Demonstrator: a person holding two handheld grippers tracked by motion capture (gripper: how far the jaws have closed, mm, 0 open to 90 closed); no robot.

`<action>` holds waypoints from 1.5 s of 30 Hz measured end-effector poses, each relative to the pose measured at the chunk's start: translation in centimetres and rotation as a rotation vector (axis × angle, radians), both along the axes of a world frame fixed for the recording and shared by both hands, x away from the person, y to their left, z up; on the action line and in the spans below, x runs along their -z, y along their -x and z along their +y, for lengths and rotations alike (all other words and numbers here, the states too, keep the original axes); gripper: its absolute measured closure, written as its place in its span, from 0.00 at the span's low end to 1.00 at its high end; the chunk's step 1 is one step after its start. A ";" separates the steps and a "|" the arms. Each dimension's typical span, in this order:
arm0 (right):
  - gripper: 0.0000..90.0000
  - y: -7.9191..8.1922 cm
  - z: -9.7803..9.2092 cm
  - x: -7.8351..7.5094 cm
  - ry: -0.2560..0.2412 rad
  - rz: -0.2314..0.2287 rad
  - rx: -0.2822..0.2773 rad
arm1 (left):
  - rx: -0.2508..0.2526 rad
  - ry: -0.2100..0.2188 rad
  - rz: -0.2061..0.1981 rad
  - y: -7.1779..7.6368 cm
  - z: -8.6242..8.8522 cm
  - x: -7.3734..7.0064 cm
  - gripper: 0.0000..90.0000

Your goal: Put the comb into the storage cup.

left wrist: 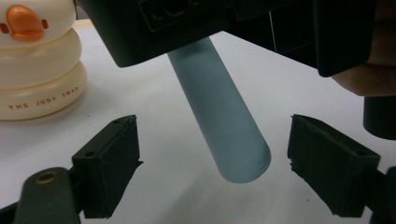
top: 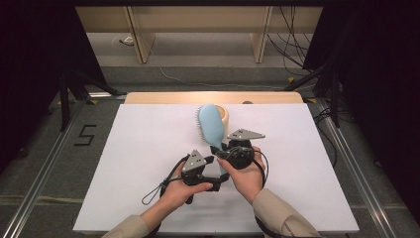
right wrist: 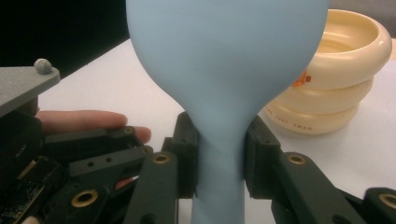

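While the right gripper [right wrist: 219, 158] is clamped on the neck of the blue hairbrush [top: 212, 126], held above the table by the cream container [right wrist: 345, 70], the left gripper [left wrist: 212, 158], jaws apart, should close squarely around the handle end before release.

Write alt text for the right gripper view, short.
The right tool is shut on the neck of a light blue hairbrush, whose back faces the camera. Behind it a cream ringed cup stands on the white table; the left tool sits at lower left.
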State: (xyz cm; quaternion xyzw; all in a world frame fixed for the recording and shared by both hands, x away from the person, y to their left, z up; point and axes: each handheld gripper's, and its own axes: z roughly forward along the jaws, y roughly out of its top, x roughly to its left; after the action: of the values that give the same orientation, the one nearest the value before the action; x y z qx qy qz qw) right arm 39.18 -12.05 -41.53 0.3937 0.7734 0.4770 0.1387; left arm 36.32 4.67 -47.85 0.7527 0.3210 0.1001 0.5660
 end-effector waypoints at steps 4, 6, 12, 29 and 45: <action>0.78 0.0 0.1 0.0 0.001 0.001 0.000 | 0.003 0.018 0.014 -0.1 -0.1 0.1 0.24; 0.78 0.0 0.1 0.0 0.000 0.000 0.000 | 0.001 0.024 0.016 -0.1 -0.2 0.1 0.27; 0.78 0.0 0.1 0.1 -0.002 -0.003 0.002 | -0.004 0.041 0.027 -0.1 -0.2 0.2 0.36; 0.78 0.1 0.1 0.1 -0.002 -0.008 0.002 | 0.009 0.085 0.060 -0.2 -0.2 0.4 0.59; 0.78 0.2 0.2 0.1 -0.006 -0.016 0.000 | -0.023 0.173 0.163 -0.7 0.5 0.7 0.70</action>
State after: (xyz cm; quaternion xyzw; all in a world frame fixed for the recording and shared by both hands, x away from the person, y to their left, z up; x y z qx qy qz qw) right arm 39.03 -11.85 -41.66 0.3903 0.7708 0.4826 0.1436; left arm 36.98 5.17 -48.52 0.7029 0.3820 0.0170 0.5997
